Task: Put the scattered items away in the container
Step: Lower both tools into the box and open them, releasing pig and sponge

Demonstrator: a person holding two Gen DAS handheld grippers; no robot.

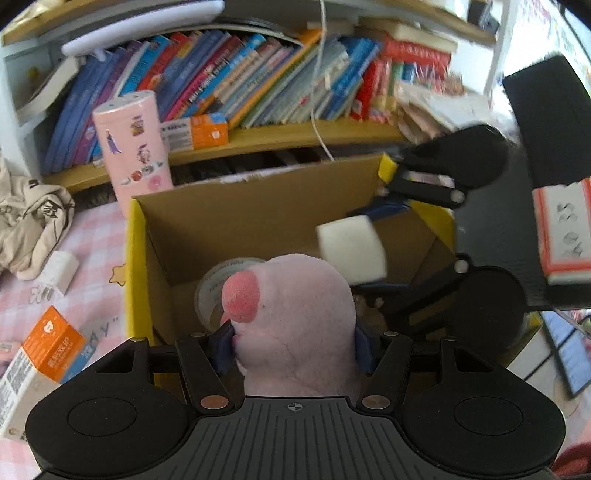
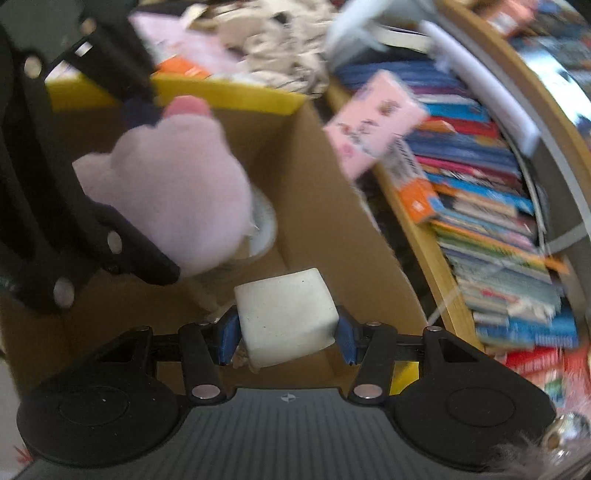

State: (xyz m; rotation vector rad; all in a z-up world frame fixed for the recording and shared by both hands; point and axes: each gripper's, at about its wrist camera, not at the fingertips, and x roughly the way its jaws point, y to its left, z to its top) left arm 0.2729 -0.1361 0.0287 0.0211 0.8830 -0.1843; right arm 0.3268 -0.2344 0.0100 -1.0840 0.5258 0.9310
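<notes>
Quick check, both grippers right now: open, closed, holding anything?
Left hand-held gripper: closed on the pink plush toy.
Right hand-held gripper: closed on the white block.

**Crowded bookshelf over a pink checked surface**

A wooden bookshelf (image 1: pixel 280 138) runs across the back, packed with leaning, brightly coloured books (image 1: pixel 236 77); a second wooden board (image 1: pixel 424 18) sits above them. Below lies a pink-and-white checked cloth (image 1: pixel 92 236). A thin white cord (image 1: pixel 318 92) hangs in front of the books. Bright daylight washes in at the upper right.
</notes>
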